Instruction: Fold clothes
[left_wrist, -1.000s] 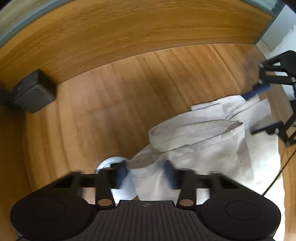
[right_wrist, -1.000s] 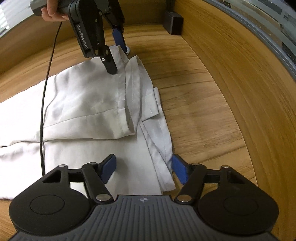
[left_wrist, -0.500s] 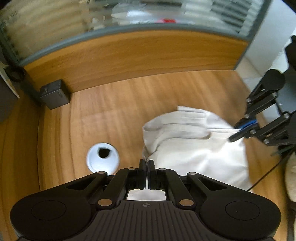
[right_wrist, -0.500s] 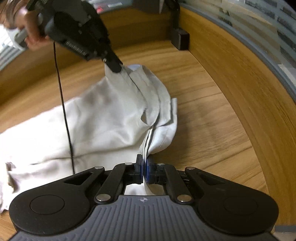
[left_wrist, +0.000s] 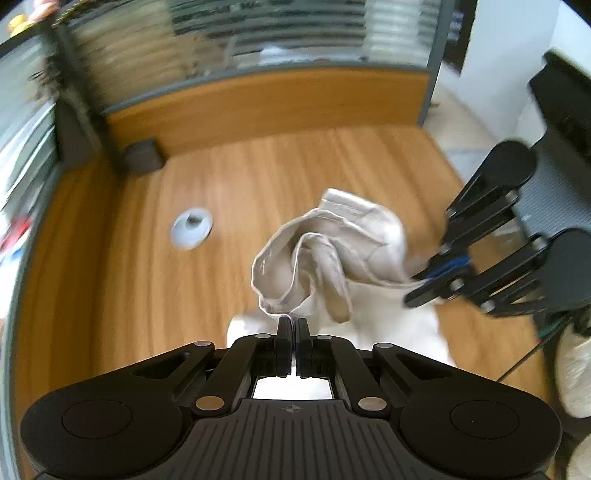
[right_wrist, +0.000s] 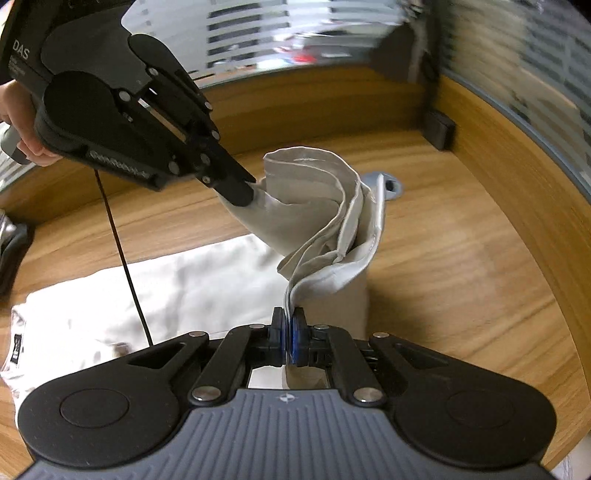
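Left claw (left_wrist: 294, 326): fully closed, pinching a gathered edge of the pale garment (left_wrist: 332, 254). Also visible in the right wrist view (right_wrist: 245, 192), gripped by a hand (right_wrist: 22, 136) at the upper left, tip buried in the cloth.

Right claw (right_wrist: 289, 325): fully closed, clamped on another bunched edge of the same garment (right_wrist: 317, 206). Seen from the left wrist view at the right (left_wrist: 428, 280), blue pad against the fabric.

Garment: raised off the wooden tabletop (left_wrist: 147, 277) at the two pinched points, sagging in folds between both claws. Remainder spread flat on the tabletop (right_wrist: 443, 258) below and to the left in the right wrist view.

Round grey-white disc (left_wrist: 191, 229): flat on the tabletop, apart from the cloth, left of it in the left wrist view.

Small dark box (left_wrist: 143, 159): against the wooden back panel, well apart from the garment.

Black cable (right_wrist: 125, 266): hanging from the left claw, across the flat cloth.
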